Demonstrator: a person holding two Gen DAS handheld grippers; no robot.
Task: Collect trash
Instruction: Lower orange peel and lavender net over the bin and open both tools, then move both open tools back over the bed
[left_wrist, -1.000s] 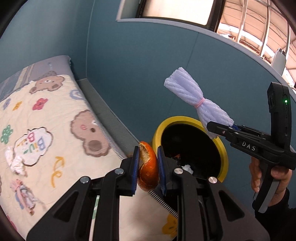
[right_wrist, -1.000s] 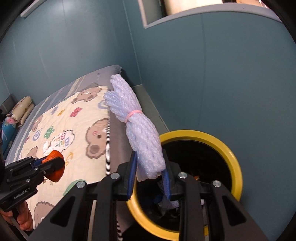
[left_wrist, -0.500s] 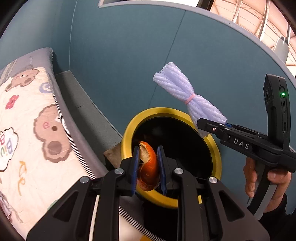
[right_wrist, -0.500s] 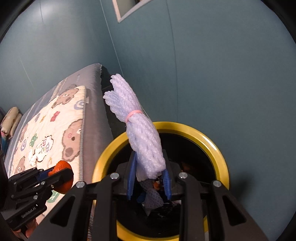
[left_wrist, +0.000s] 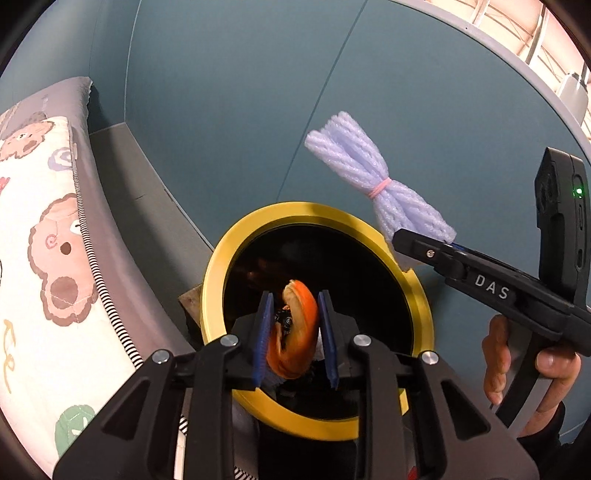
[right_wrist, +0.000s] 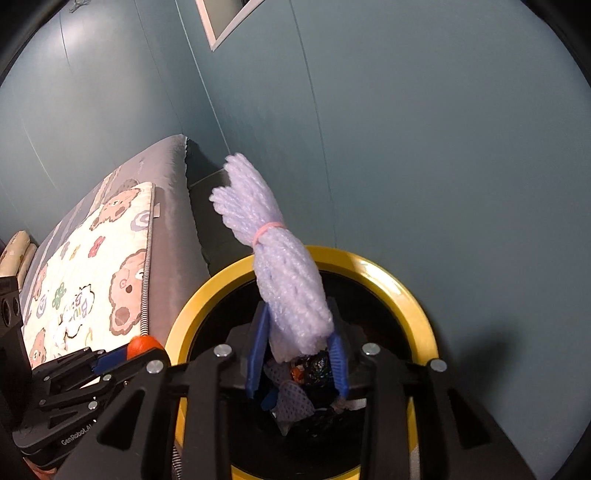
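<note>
The orange peel (left_wrist: 297, 332) sits between the blue pads of the left hand-held gripper (left_wrist: 295, 332), curled, its long axis running roughly along the fingers, and it hangs squarely over the black mouth of the yellow-rimmed bin (left_wrist: 413, 295). The jaws are opening right now: there's a visible gap on the left pad's side, while the peel leans against the right pad, so it looks on the point of dropping rather than firmly pinched. Straight below it is the bin's dark interior, and that is the relation that counts, since a release here should land inside the rim.

Over to the other item: the lilac foam net bundle (right_wrist: 284, 280), tied with a pink band, stands between the pads of the right hand-held gripper (right_wrist: 299, 354), its long axis pointing up and away along the fingers. Those jaws are opening too, with the bundle's lower end between them and both pads at its sides. Below it, trash already lies in the bin (right_wrist: 306, 380).

In the left wrist view, the bundle's foot is over the rim's far right edge, so the left side looks better centred. A bed (left_wrist: 55, 258) with a bear-print quilt lies just beside the bin.
</note>
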